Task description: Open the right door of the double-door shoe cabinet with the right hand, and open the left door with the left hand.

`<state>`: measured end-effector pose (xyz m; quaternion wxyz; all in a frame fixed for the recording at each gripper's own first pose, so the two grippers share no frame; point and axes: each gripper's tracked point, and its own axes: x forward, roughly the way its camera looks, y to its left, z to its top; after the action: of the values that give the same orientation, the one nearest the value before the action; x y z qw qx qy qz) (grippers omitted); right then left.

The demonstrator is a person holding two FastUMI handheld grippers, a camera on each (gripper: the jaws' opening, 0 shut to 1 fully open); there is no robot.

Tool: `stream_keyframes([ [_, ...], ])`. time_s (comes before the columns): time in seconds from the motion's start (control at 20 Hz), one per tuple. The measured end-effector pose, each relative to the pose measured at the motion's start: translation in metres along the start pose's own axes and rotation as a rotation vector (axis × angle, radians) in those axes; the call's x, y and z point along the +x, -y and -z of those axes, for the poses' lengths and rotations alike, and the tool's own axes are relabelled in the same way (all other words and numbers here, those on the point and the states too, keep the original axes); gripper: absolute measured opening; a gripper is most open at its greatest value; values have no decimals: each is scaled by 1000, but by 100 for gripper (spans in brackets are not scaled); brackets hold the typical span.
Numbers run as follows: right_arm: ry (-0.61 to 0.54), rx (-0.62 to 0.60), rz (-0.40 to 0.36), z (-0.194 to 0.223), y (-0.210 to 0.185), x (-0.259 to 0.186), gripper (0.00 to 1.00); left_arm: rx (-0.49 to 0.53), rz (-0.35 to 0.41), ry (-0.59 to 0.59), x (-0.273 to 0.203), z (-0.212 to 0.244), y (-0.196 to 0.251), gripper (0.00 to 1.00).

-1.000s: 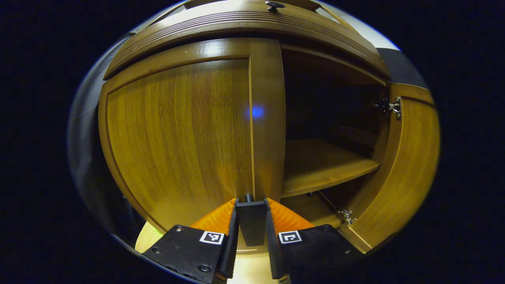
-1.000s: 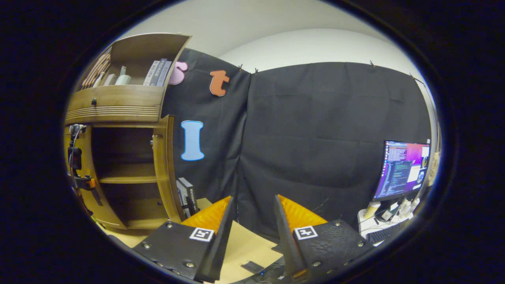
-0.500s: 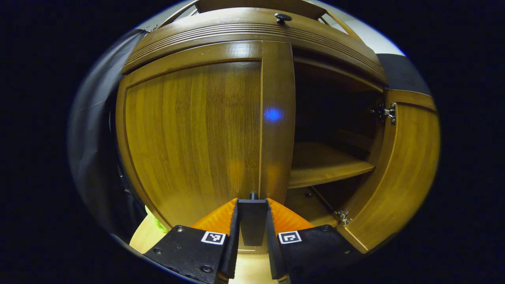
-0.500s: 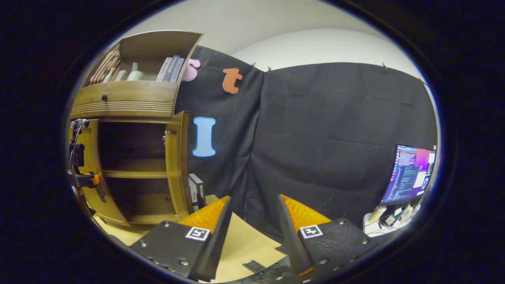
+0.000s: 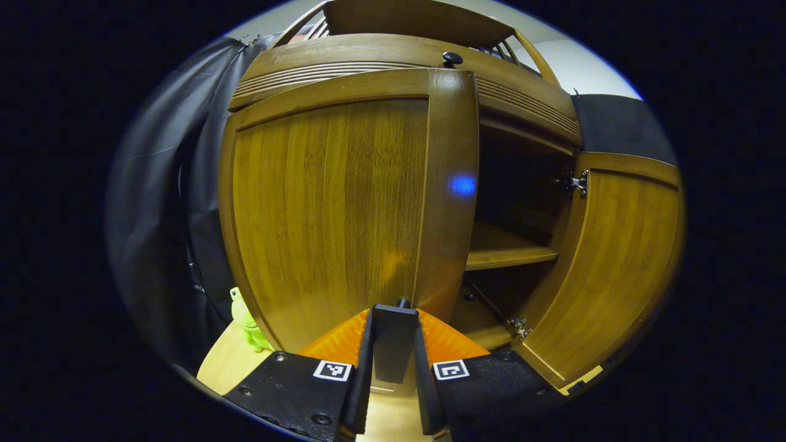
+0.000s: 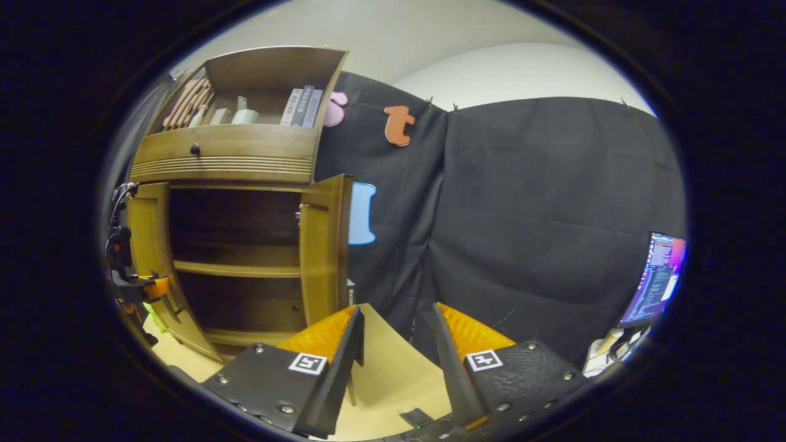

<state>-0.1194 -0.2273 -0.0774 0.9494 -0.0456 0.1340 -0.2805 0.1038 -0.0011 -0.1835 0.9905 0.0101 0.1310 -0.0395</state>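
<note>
Left door (image 5: 331, 209) gripped, apparently by its handle, in left tool (image 5: 393, 344); right tool (image 6: 393, 344) gapes near a monitor (image 6: 660, 279).

I see the cabinet (image 6: 227, 161) of brown wood with both doors ajar; the left door (image 5: 331, 209) stands partly swung out, its grain vertical; the right door (image 5: 614, 264) is swung wide, hinges showing on its inner edge; between them a shelf (image 5: 500, 248) crosses the dark interior.
</note>
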Motion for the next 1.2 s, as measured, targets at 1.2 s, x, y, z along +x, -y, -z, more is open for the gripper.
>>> stream_keyframes([
  [1.2, -59, -21, -431, 21, -169, 33, 68, -138, 10, 15, -94, 22, -56, 36],
])
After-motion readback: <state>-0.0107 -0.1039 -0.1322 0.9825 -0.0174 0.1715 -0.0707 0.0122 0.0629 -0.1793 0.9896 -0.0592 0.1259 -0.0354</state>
